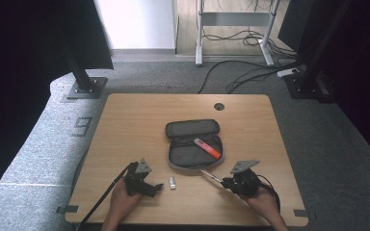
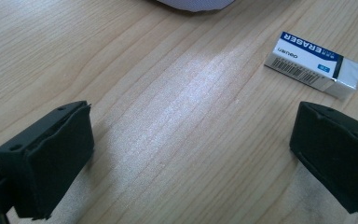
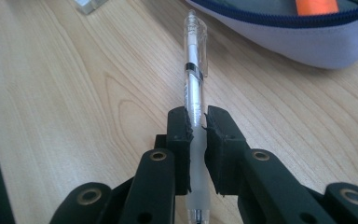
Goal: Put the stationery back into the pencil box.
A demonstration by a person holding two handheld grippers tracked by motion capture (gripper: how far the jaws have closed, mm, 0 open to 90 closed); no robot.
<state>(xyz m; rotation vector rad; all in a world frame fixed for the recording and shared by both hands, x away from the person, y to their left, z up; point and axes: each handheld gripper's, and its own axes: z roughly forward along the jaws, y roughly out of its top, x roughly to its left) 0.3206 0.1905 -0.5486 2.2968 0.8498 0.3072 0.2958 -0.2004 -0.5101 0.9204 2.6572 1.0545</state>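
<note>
Item: clear pen [image 3: 195,70], clamped in my right hand-held gripper [image 3: 196,122] near the open pencil case [image 1: 192,144]. I'd lift it level over the rim. Left hand-held gripper [image 2: 191,154]: wide open, empty, on the counter [image 1: 125,125].

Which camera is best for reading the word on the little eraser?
The left gripper view: the white boxed eraser with a blue stripe lies close, its label readable. The high view shows it tiny; the right gripper view catches one corner.

Wooden worktop [image 1: 125,120] with cable hole [image 1: 218,106]; cables [image 1: 241,72] on grey carpet [image 1: 43,139]; desk frame [image 1: 231,19] behind.
</note>
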